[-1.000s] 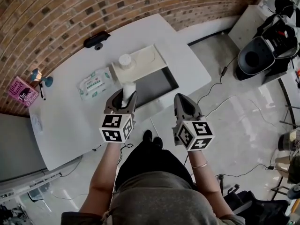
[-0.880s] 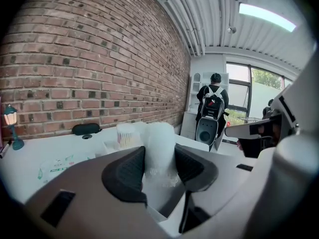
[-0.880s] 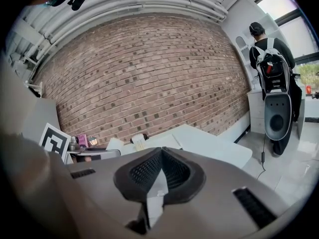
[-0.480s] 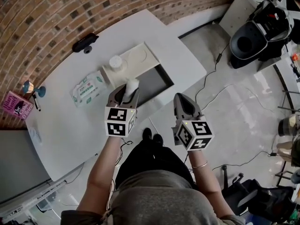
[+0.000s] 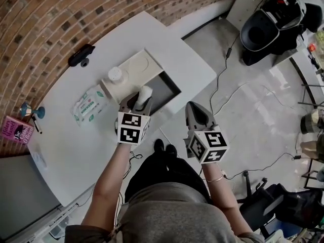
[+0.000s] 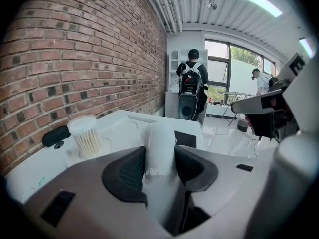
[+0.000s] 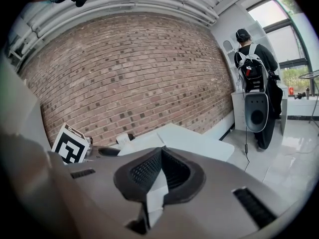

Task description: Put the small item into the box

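One white tube point(image 5: 145, 92) between jaws of left gripper point(image 5: 136, 101), now nearer box point(image 5: 165, 88)

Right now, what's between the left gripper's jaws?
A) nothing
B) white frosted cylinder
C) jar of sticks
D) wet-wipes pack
B: in the left gripper view, the left gripper has both pads pressed on a white frosted cylinder, while the jar of sticks stands apart on the table.

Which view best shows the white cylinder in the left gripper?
The left gripper view: the white cylinder stands close, clamped between both pads. The head view shows only its top end beyond the left gripper. The right gripper view does not show it.
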Available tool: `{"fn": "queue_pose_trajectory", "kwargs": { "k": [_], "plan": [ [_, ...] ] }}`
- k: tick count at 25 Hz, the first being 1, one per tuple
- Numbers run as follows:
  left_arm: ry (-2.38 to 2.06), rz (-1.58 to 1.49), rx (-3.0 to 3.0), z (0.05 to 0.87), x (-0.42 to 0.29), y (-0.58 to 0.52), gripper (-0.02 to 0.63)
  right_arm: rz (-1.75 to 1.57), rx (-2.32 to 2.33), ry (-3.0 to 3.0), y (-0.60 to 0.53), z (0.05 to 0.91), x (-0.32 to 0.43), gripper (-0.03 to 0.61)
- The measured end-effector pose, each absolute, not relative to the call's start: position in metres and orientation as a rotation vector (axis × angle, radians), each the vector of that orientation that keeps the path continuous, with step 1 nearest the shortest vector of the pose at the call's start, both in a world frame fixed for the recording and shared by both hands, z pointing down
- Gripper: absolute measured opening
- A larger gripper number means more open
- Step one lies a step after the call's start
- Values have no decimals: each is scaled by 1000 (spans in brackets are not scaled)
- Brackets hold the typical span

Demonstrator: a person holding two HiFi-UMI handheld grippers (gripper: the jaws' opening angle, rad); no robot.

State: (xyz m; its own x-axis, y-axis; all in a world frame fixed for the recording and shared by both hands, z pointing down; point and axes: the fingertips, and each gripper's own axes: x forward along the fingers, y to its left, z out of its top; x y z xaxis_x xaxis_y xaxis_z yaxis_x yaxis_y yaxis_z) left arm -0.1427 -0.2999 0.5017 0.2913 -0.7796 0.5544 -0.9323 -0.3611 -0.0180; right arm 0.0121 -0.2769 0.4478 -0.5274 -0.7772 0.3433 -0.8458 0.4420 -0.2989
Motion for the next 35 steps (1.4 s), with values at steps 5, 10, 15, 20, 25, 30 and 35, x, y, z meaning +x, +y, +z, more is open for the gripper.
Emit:
{"fn": "queue_pose_trajectory", "kwargs": {
  "k": [5, 10, 15, 20, 25, 30, 35],
  "plan": [
    [-1484, 776, 2272, 514, -133, -307, 183, 686, 1484, -2502, -276, 453, 20, 6],
    [-1390, 841, 2282, 526, -121, -313, 183, 701, 1523, -2477, -277, 455, 28, 6],
    [-1313, 926, 2280, 540, -113, -318, 183, 710, 1566, -2455, -278, 457, 36, 6],
    [-1244, 1001, 2284, 547, -106, -323, 183, 720, 1597, -2440, -280, 458, 40, 6],
    [-1204, 1068, 2259, 558, -106, -328, 183, 725, 1602, -2433, -283, 459, 40, 6],
    [-1172, 1147, 2221, 570, -108, -328, 183, 736, 1609, -2425, -283, 461, 41, 6],
    [-1133, 1203, 2190, 582, -107, -325, 183, 740, 1609, -2418, -283, 462, 42, 6]
  ]
}}
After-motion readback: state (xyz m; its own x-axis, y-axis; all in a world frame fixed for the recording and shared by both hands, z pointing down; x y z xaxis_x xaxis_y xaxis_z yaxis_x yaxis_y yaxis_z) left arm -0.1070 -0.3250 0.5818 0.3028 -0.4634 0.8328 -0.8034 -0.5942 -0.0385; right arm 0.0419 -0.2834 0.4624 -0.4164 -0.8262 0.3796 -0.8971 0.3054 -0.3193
